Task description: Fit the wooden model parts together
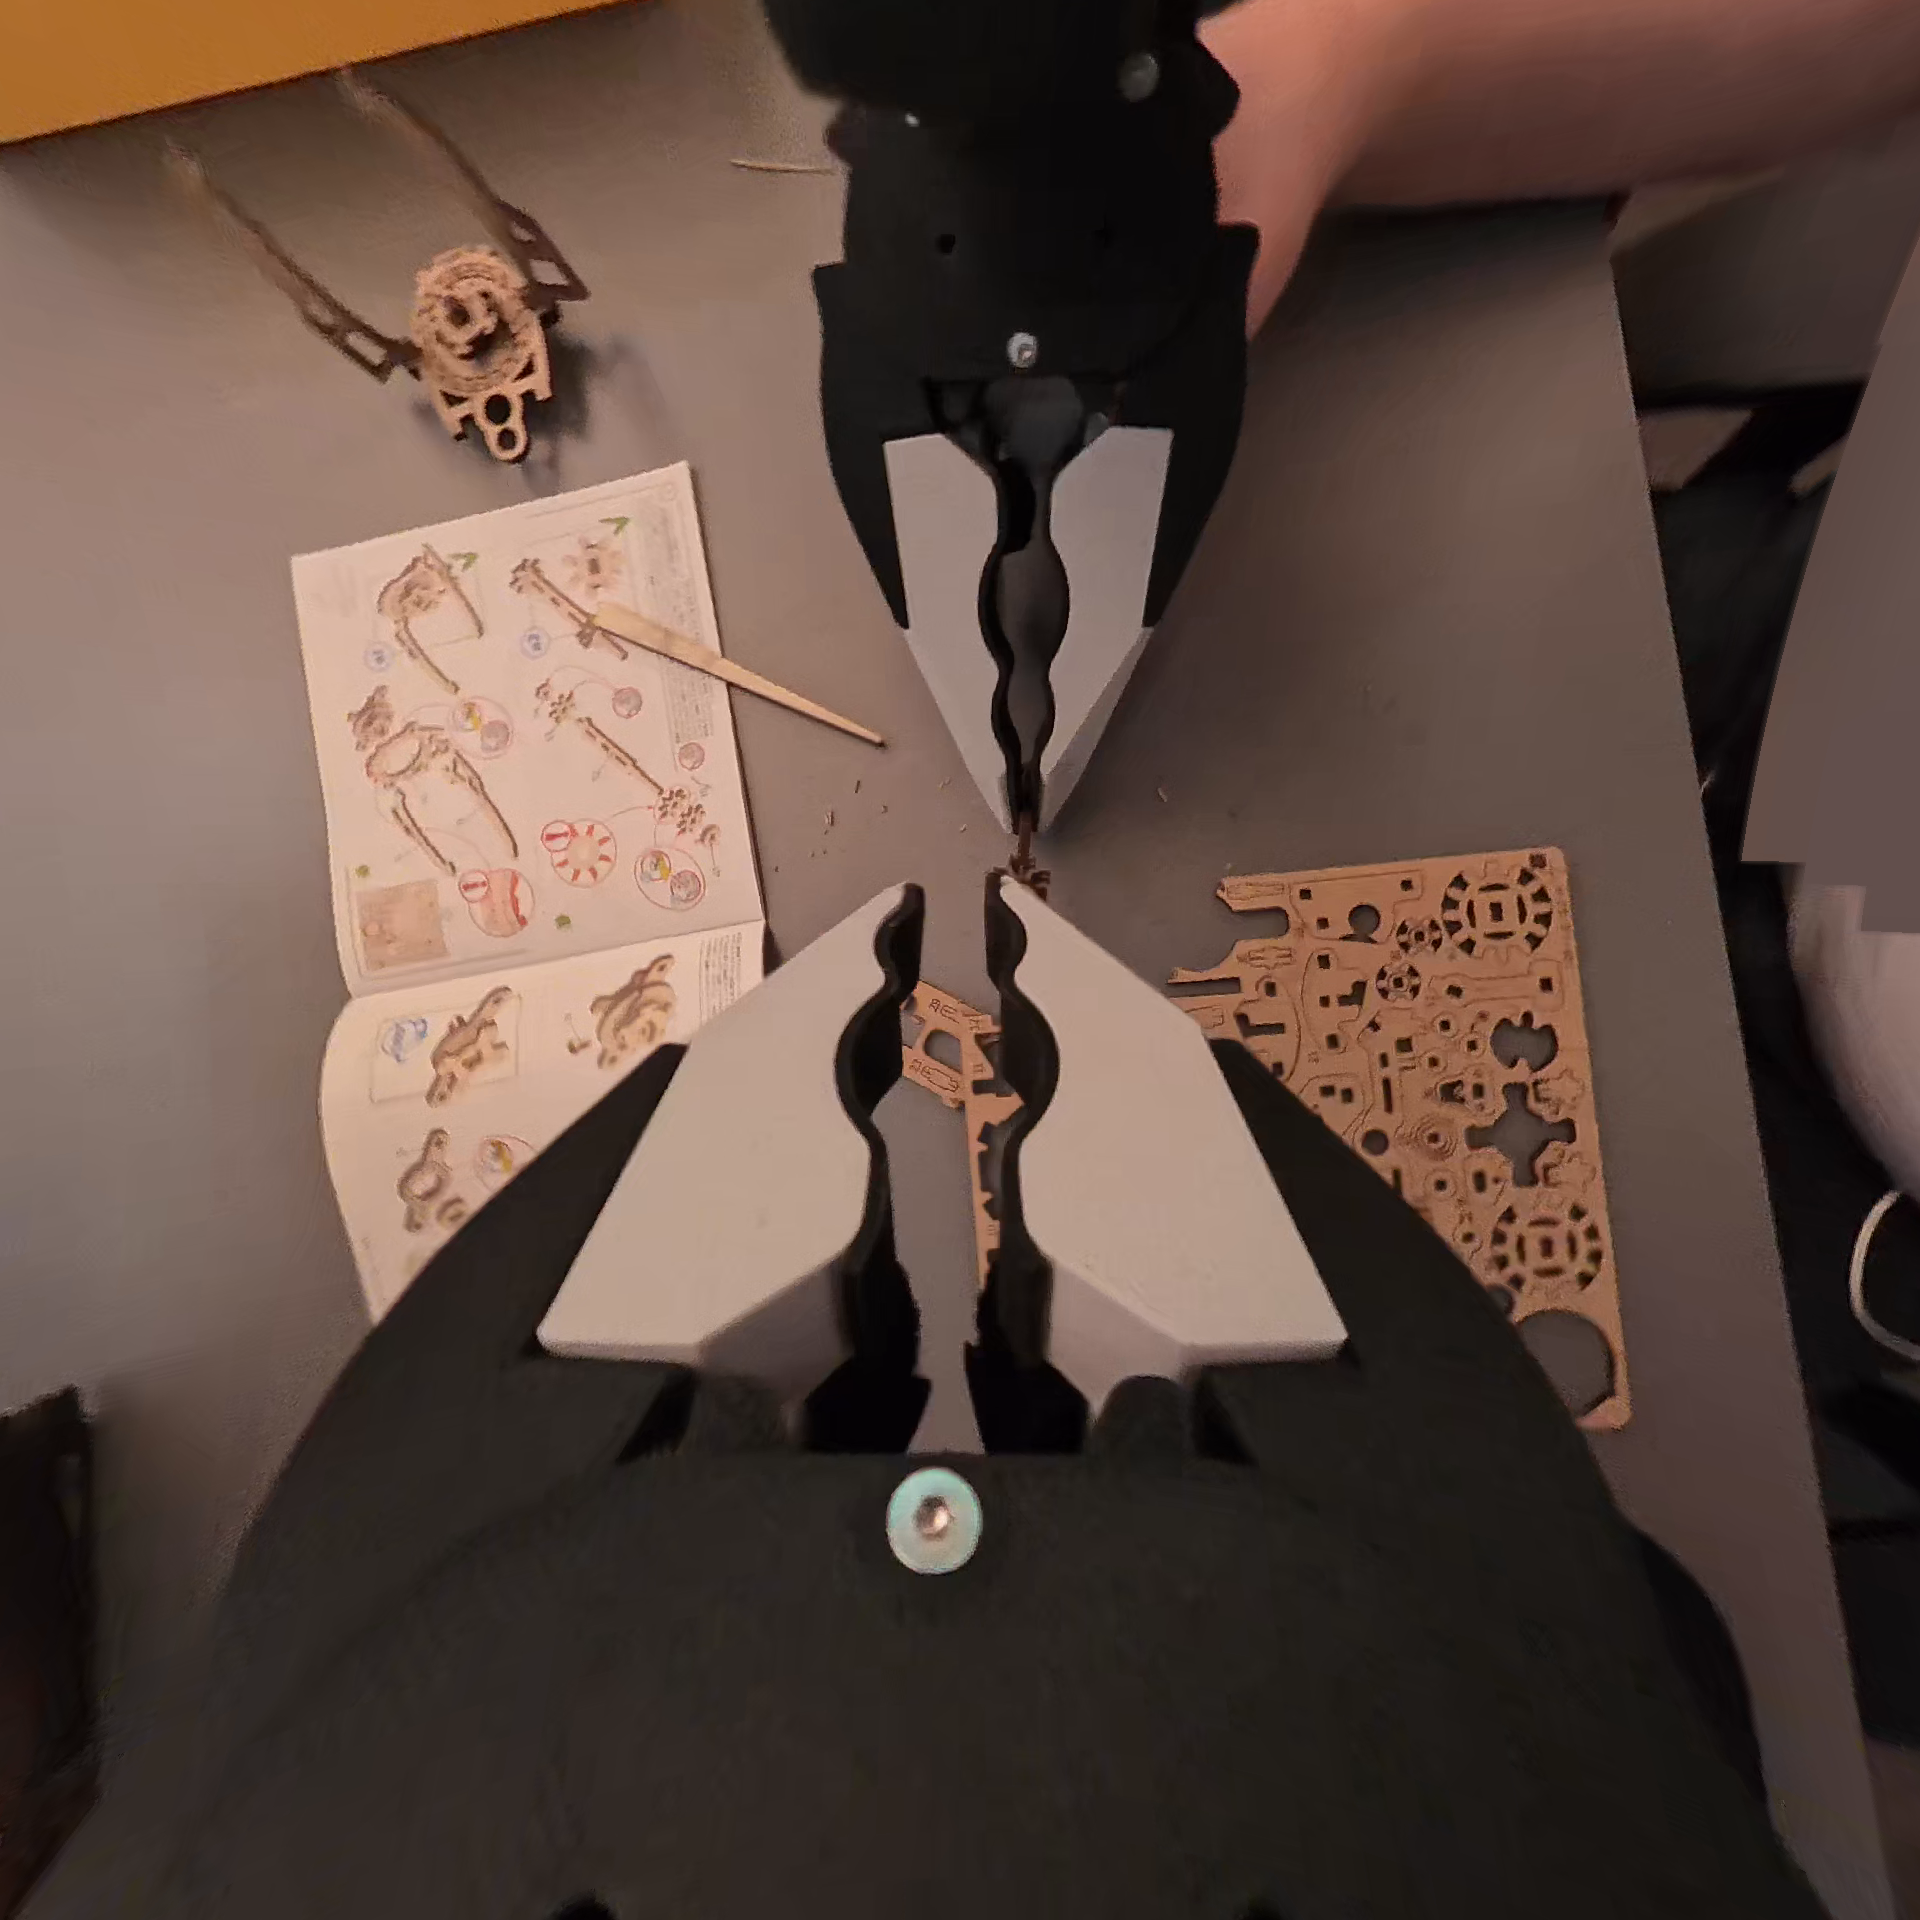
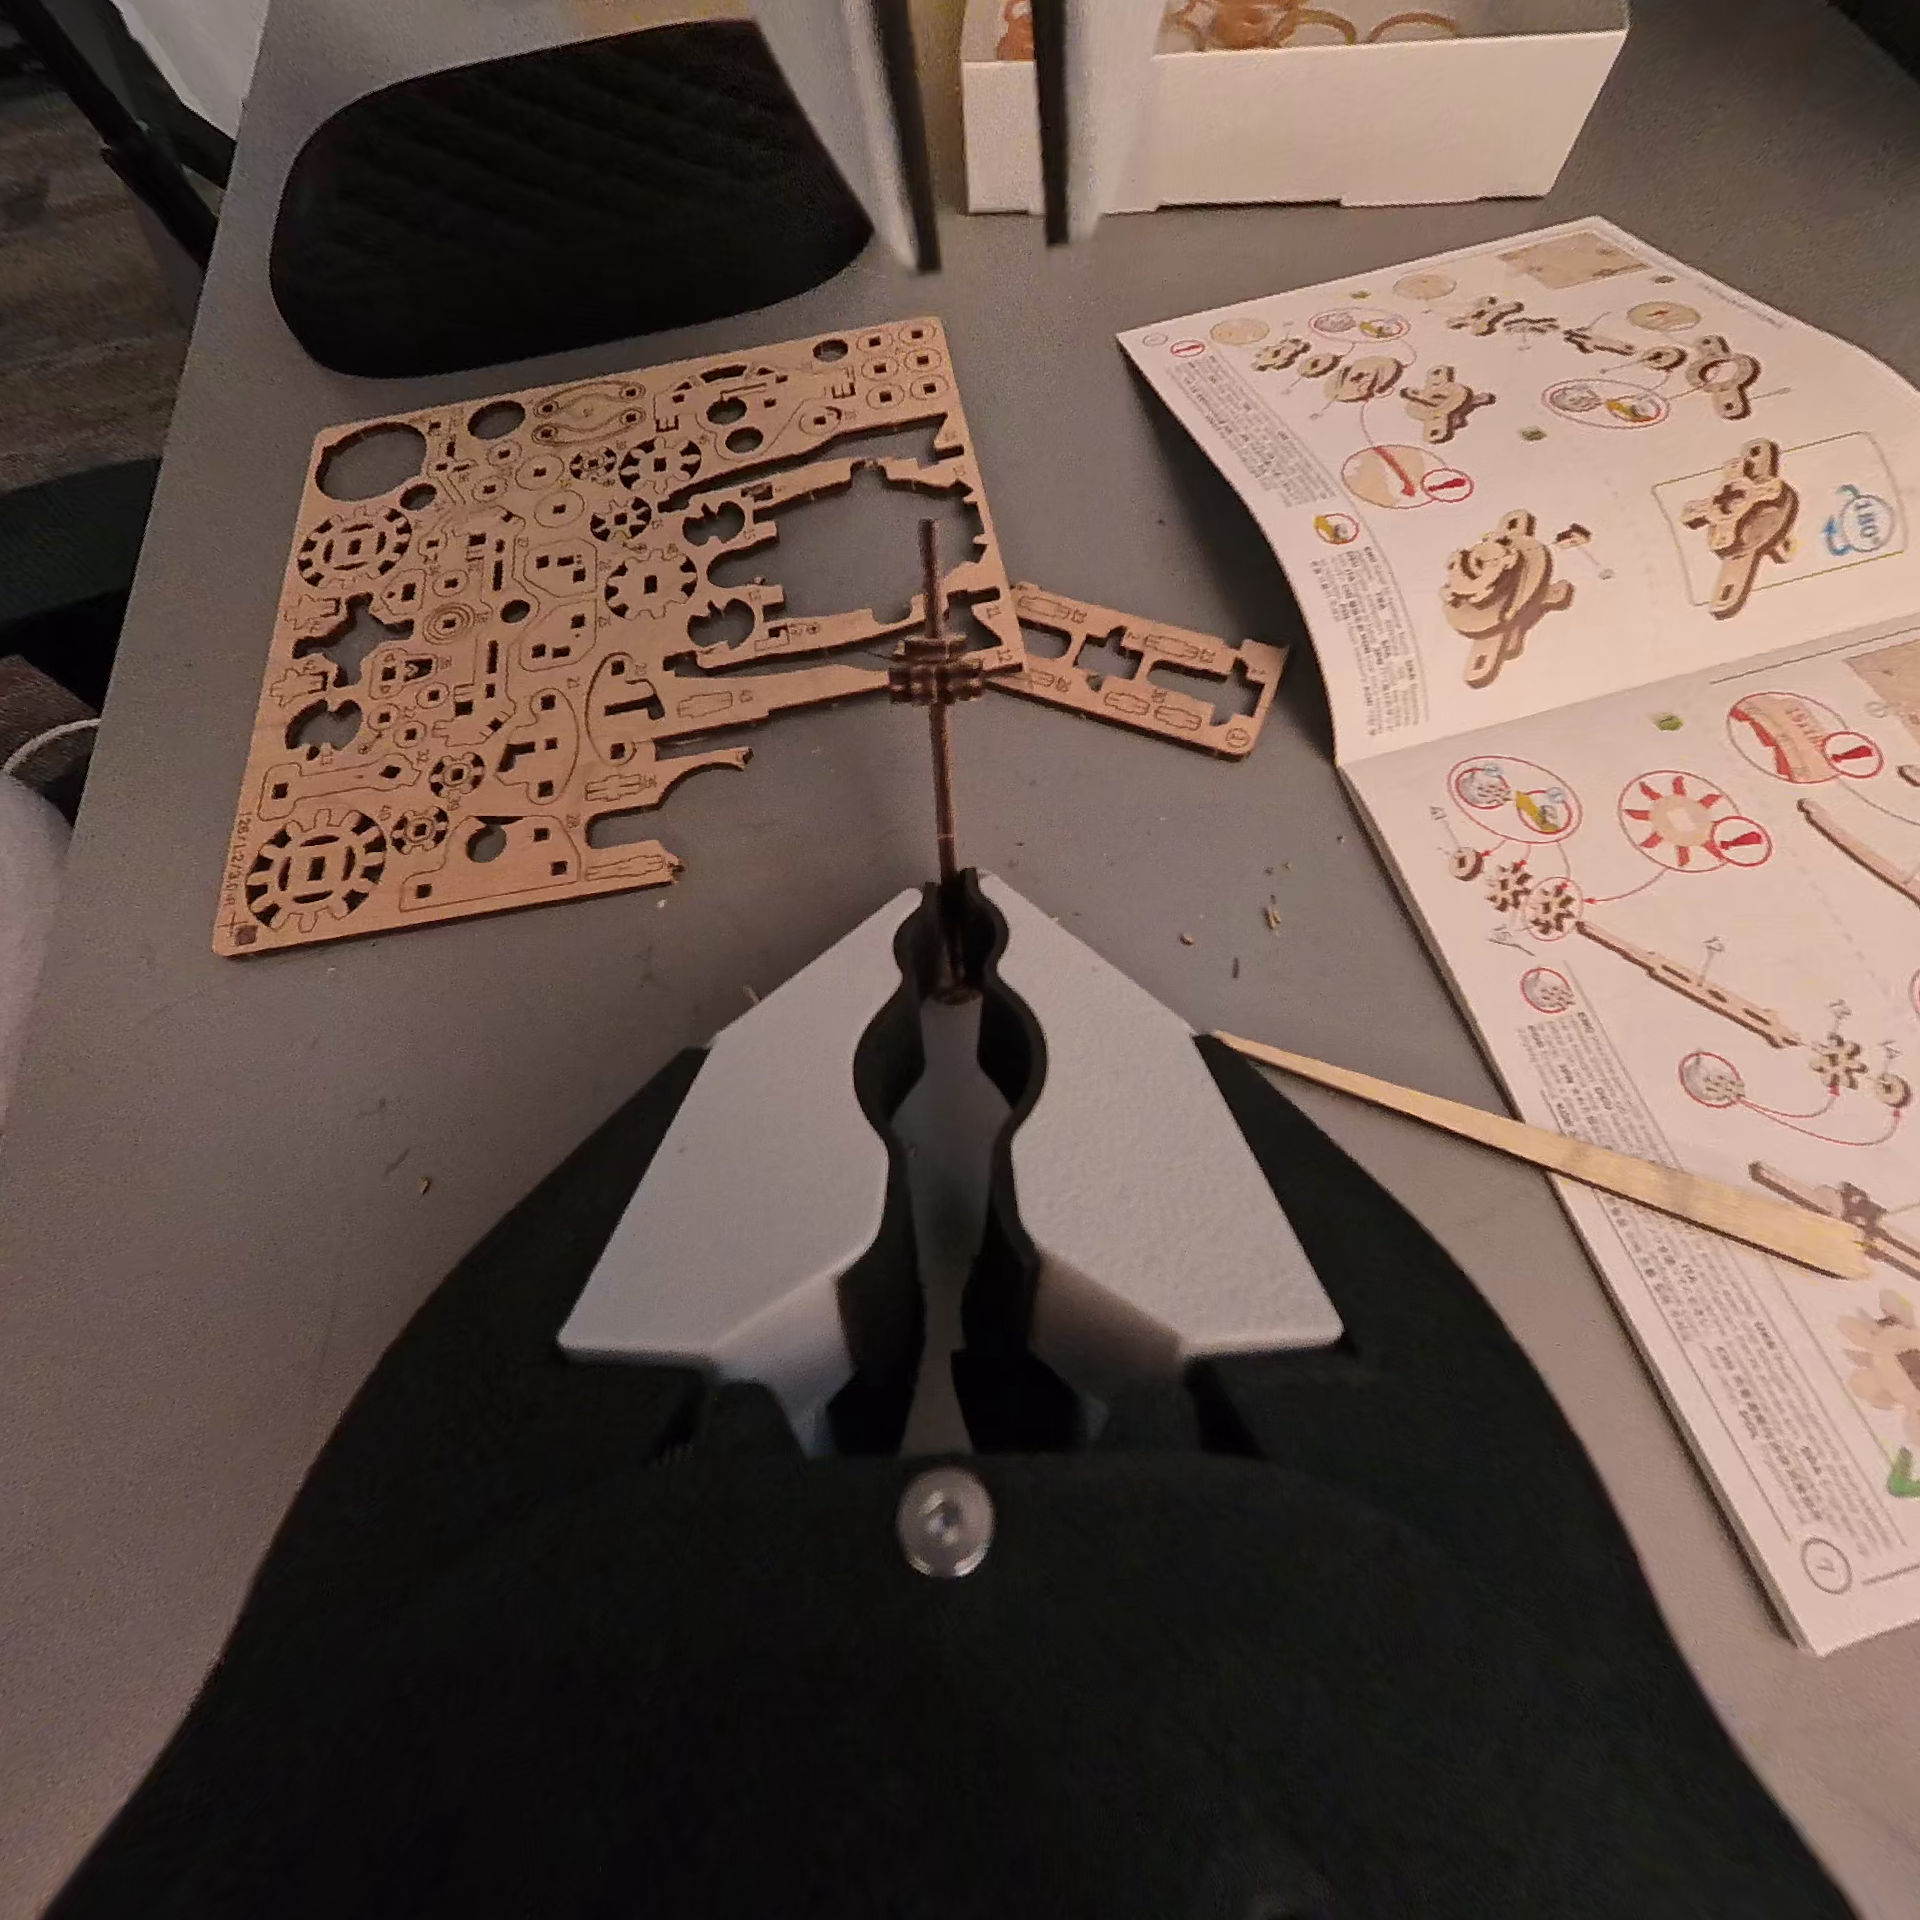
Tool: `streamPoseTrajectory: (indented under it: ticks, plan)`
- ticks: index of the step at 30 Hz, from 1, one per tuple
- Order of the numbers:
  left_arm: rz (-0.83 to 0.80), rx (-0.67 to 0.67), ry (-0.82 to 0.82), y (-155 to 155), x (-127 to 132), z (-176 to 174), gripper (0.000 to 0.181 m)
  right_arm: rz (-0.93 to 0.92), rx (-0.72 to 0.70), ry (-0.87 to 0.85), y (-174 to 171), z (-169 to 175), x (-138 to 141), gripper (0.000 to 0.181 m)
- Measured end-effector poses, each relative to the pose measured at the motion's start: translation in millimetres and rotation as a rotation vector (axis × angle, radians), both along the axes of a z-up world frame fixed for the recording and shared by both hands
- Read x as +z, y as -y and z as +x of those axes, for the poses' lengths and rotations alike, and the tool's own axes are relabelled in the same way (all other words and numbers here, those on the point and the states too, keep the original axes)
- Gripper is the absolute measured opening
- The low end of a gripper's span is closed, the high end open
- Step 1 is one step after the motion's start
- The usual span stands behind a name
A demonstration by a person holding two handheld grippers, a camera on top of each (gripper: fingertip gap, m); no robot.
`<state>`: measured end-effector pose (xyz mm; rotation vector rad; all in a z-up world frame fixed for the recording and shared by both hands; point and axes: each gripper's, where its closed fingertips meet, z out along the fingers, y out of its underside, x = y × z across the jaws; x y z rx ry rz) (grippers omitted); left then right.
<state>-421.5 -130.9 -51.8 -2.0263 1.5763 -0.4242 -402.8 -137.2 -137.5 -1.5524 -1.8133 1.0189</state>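
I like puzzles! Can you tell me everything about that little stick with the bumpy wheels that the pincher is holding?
The wooden stick is thin, dark brown, and looks like laser-cut plywood. A cluster of small toothed wheels sits part-way along it. The right gripper pinches its near end, so it points straight out above the grey table, in front of the cut-out parts sheet. The open left gripper is close to its far end.

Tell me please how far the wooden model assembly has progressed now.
Done: a partly built wooden assembly stands behind the instruction booklet, and the laser-cut sheet has many empty cut-outs. In hand: the right hand-held gripper is shut on a thin wooden rod carrying small gear pieces; the left hand-held gripper is open near its tip. Left: many parts remain in the sheet.
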Motion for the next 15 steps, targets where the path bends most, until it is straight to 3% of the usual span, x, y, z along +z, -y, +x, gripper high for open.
streamPoseTrajectory:
  ticks: [3, 7, 9, 13, 15]
  plan:
    - [-0.041, 0.112, 0.197, 0, 4, -2, 0.015, -0.115, 0.002, -0.098, 5, -4, 18, 0.002]
    - [-0.142, 0.162, 0.457, 8, 3, 14, 0.034, -0.445, -0.013, -0.303, 6, -5, 63, 0.002]
    - [-0.122, 0.18, 0.535, 3, 4, 22, 0.035, -0.569, -0.024, -0.374, 1, -2, 76, 0.002]
    - [-0.173, 0.196, 0.67, -9, 5, 40, 0.035, -0.627, -0.025, -0.397, -1, 0, 82, 0.002]
    - [-0.239, 0.173, 0.731, -10, 5, 48, 0.027, -0.624, -0.021, -0.393, 1, -1, 82, 0.002]
